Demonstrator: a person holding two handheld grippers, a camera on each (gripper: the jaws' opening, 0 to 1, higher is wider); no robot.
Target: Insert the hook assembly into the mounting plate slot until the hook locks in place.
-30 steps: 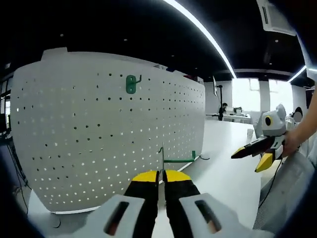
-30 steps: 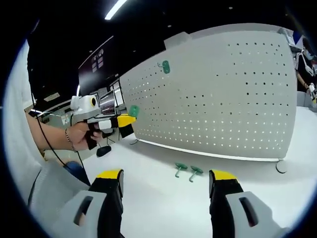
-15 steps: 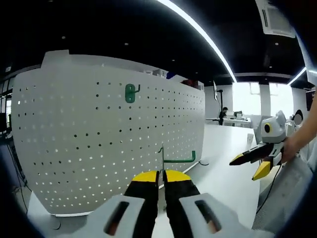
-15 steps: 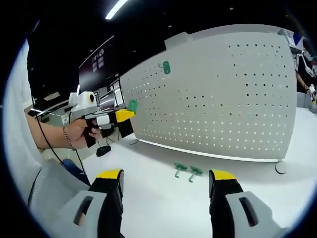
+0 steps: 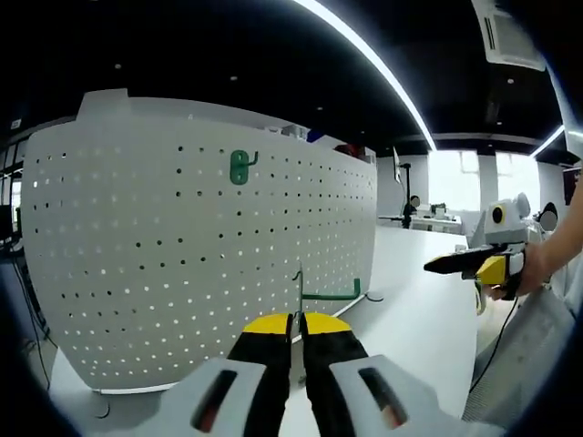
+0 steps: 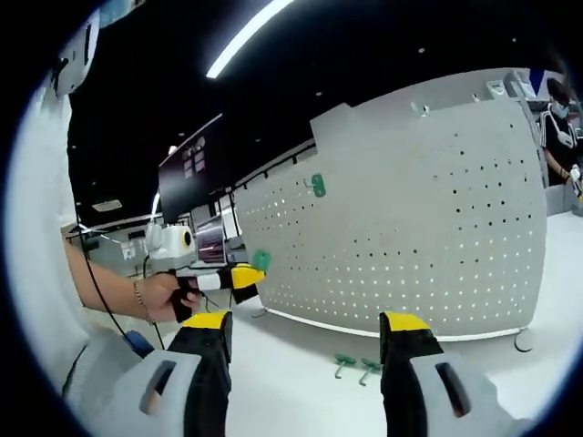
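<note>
Your left gripper [image 5: 297,320] is clamped on a green hook [image 5: 328,293] before the pegboard [image 5: 182,264]; another hook [image 5: 240,167] hangs there. Right gripper [image 6: 305,320] gapes above two hooks [image 6: 356,366] on the table [image 6: 301,382].

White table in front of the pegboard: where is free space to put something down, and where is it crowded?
The white table looks bare between the pegboard's foot and the right gripper, except where two loose green hooks lie. In the left gripper view, bare tabletop runs right of the pegboard toward the far desks. The left gripper, shut on a green hook, crowds the pegboard's front.
</note>
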